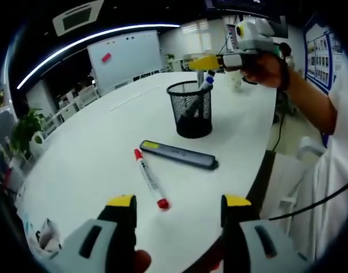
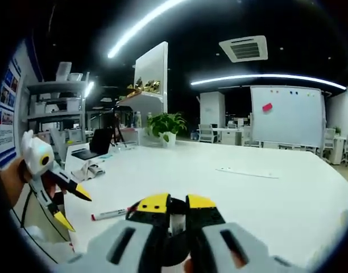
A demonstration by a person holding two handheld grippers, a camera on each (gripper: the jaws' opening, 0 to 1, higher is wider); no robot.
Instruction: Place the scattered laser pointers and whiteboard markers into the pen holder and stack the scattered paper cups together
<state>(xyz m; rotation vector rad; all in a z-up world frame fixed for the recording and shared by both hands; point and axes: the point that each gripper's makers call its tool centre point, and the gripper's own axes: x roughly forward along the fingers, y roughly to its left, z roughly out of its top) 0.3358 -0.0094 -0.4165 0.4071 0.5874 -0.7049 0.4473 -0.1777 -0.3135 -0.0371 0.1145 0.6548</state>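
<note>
Two loose items lie on the curved white table [image 1: 94, 153] in the left gripper view: a red-capped whiteboard marker [image 1: 149, 178] with a white barrel, and just beyond it a flat dark grey laser pointer [image 1: 178, 154] with a yellow patch at one end. They sit near each other without touching, between the camera and the black wire-mesh pen holder [image 1: 190, 108], which stands upright farther along the table.

The left gripper [image 1: 178, 206] hangs above the near table edge with its yellow-tipped jaws spread wide and nothing between them. In the right gripper view it shows at the left, with the same gape, and the red-capped marker appears just beside it; the pointer and holder are hidden behind the right gripper's own body there.

The right gripper [image 1: 206, 63], held in a hand [image 1: 268, 69], is poised over the holder's mouth. Its jaws are pressed onto a blue-capped whiteboard marker [image 1: 207, 81] whose lower end dips to the rim; how deep it reaches is hard to make out through the mesh. In its own view, only a pale sliver of barrel shows between the closed yellow tips.

A pale shape behind the holder may be a paper cup, too blurred to tell.
</note>
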